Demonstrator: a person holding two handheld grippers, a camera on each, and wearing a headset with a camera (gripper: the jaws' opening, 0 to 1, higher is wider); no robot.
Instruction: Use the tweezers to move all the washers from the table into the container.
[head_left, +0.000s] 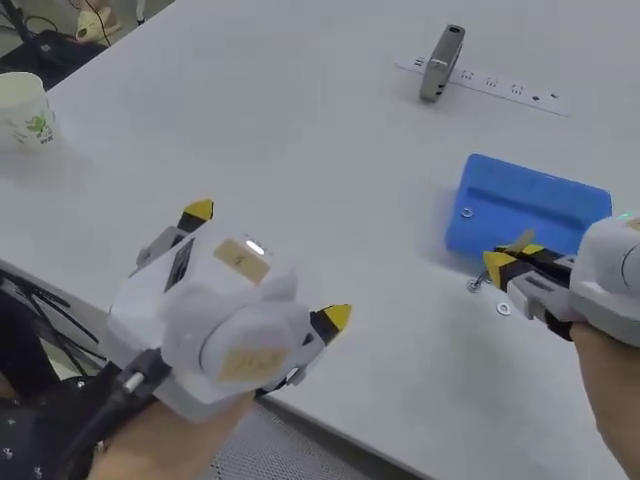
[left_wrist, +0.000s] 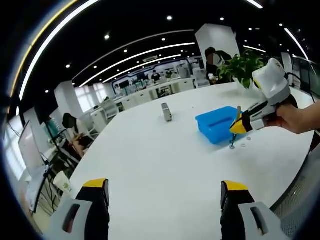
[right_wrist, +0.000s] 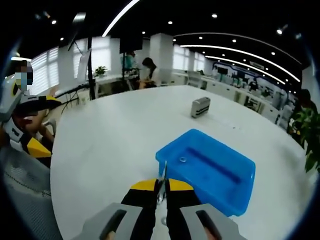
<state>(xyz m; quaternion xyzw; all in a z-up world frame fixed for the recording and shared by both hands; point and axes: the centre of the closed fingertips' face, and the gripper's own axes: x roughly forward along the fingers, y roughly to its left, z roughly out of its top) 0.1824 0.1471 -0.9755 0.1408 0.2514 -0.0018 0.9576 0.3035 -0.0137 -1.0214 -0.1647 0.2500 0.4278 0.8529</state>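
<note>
Though tiny, shiny ring-shaped washers beside blue container, near thin tweezers

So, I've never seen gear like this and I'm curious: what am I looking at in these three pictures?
No robot here: a person holds a hand-held gripper in each hand. One picture comes from a headset camera looking down; the other two come from a camera riding on each one. The left hand-held gripper is open, holding nothing. The right hand-held gripper is shut on tweezers, tips near two washers on the white table. One washer lies in the blue container.
</note>
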